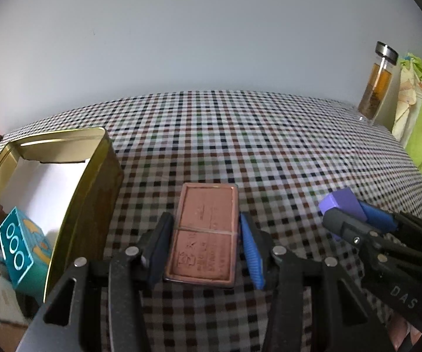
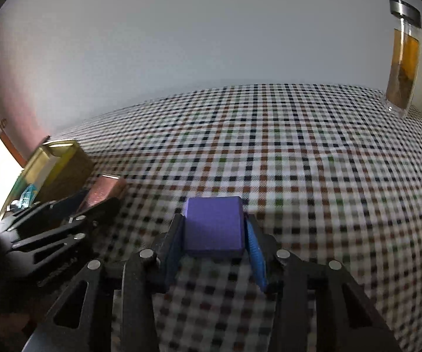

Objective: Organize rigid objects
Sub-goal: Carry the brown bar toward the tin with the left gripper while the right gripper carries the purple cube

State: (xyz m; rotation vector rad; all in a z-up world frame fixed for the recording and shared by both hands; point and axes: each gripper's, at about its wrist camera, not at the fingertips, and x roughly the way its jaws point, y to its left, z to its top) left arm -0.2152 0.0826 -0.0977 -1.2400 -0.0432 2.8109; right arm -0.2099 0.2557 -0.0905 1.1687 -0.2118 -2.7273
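Checked cloth covered the desk; right of the gold tin, left tool clasped the copper case, right tool clenched the purple block; best lowered level into tin.

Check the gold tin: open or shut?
Open. The gold tin has no lid on, and a teal block shows inside it.

A table covered in a small-checked white, brown and black cloth carries an open gold-rimmed metal tin at its left and a tall clear amber-filled bottle far right.
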